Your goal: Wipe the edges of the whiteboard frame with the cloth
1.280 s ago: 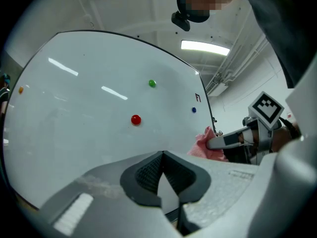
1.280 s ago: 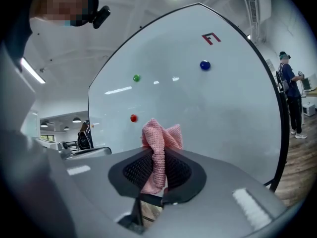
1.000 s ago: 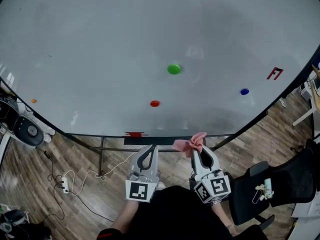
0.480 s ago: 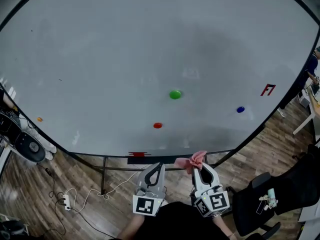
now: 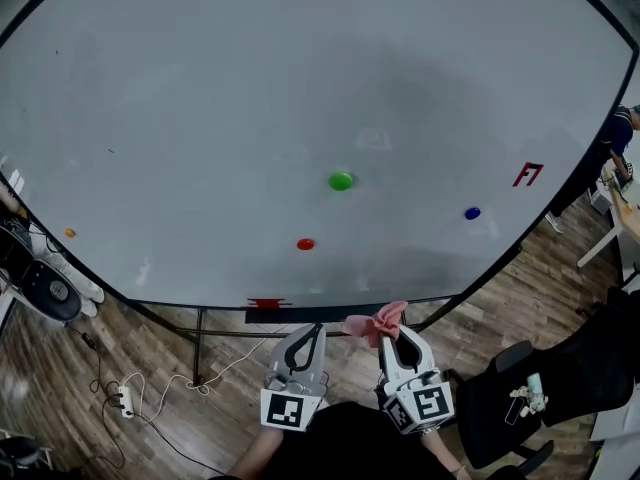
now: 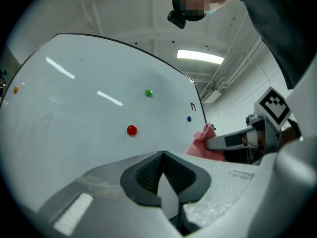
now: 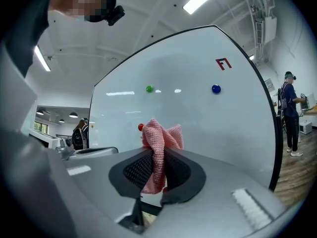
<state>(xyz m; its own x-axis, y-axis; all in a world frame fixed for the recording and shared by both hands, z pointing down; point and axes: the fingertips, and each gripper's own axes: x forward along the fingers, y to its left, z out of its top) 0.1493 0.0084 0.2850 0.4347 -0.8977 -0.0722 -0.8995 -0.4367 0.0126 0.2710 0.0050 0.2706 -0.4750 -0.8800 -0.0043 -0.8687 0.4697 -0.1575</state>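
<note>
A large whiteboard (image 5: 250,98) with a thin black frame (image 5: 500,263) fills the head view, standing upright ahead of me. My right gripper (image 5: 392,325) is shut on a pink cloth (image 5: 372,322), whose bunched end sticks up past the jaws just below the board's bottom edge. In the right gripper view the pink cloth (image 7: 157,148) hangs pinched between the dark pads. My left gripper (image 5: 304,336) is shut with nothing in it, held beside the right one. From the left gripper view the cloth (image 6: 204,144) shows to the right.
Green (image 5: 341,180), red (image 5: 305,244) and blue (image 5: 471,212) magnets stick to the board, with a red mark (image 5: 527,174) at right. A black tray (image 5: 290,314) runs under the bottom edge. A black chair (image 5: 560,378) stands right; cables and a power strip (image 5: 124,400) lie left. A person (image 7: 289,113) stands beyond the board.
The view has tilted up, so the board sits lower and fuller in frame. Both grippers stay low and side by side, the cloth still pinched in the right one.
</note>
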